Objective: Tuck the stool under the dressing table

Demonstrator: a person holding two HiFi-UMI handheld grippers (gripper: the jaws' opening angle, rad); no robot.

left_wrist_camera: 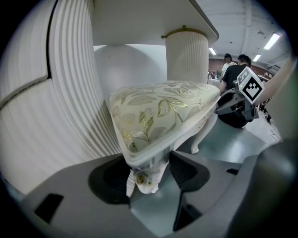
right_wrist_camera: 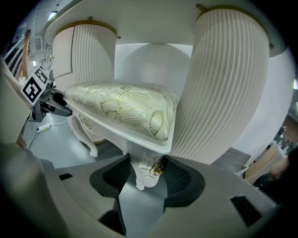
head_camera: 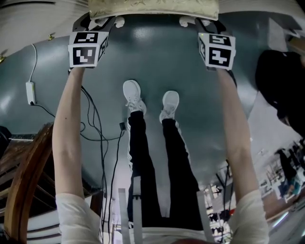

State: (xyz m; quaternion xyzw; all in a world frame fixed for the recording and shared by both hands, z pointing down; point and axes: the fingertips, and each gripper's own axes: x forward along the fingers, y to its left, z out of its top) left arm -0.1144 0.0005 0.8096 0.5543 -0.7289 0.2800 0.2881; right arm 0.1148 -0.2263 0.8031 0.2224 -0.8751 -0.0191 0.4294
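In the head view only the near edge of the stool [head_camera: 152, 8] shows, its patterned cushion cut off by the top of the frame. Both bare forearms [head_camera: 69, 119] reach straight forward, one on either side of the white shoes [head_camera: 133, 95] on the grey floor [head_camera: 157, 52]. The left tool [head_camera: 108, 23] and the right tool [head_camera: 202, 25] sit at the stool's two near corners. In the left gripper view, the left tool's jaws are clamped on a carved white leg [left_wrist_camera: 145, 179] under one seat corner, and we can hardly make out the leg's lower part. In the right gripper view, the right tool grips the leg under the other corner in the same way. There the seat stands between the fluted pedestals of the dressing table [right_wrist_camera: 228, 83], below its top. How far under it reaches we cannot tell.
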